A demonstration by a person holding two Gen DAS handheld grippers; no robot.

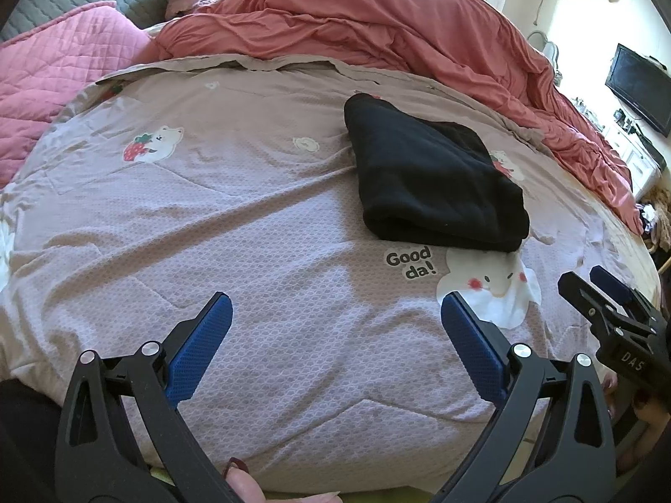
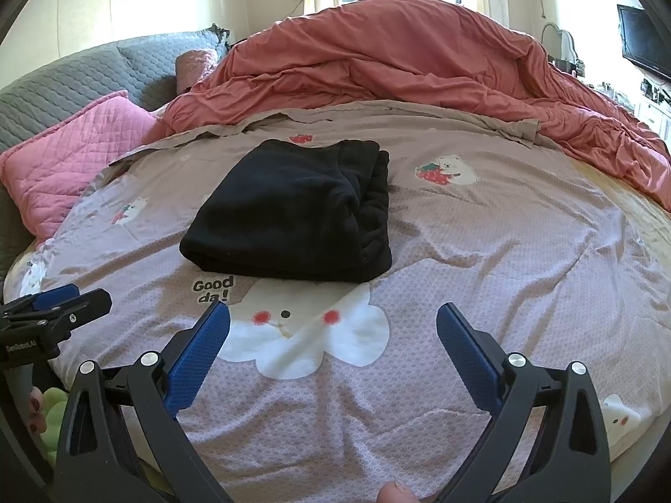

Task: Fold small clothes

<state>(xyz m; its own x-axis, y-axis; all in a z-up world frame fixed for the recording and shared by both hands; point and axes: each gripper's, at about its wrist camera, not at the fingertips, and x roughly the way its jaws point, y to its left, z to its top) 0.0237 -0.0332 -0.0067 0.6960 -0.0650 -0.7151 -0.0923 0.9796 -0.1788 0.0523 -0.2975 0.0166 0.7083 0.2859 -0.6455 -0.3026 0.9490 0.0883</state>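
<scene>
A black fleece garment (image 1: 432, 176) lies folded into a thick bundle on the mauve printed bedspread (image 1: 251, 230); in the right wrist view the same garment (image 2: 293, 213) sits just beyond the white cloud print. My left gripper (image 1: 335, 314) is open over bare bedspread, down and to the left of the garment, holding nothing. My right gripper (image 2: 333, 322) is open too, its blue pads spread above the cloud print, a short way in front of the garment. Each gripper shows at the edge of the other's view: right gripper (image 1: 595, 285), left gripper (image 2: 71, 297).
A crumpled coral duvet (image 1: 377, 29) is heaped along the far side of the bed. A pink quilted pillow (image 1: 63, 67) and grey cushions (image 2: 84, 71) lie at the left. A dark screen (image 1: 639, 88) hangs on the right wall. The bed edge runs along the near side.
</scene>
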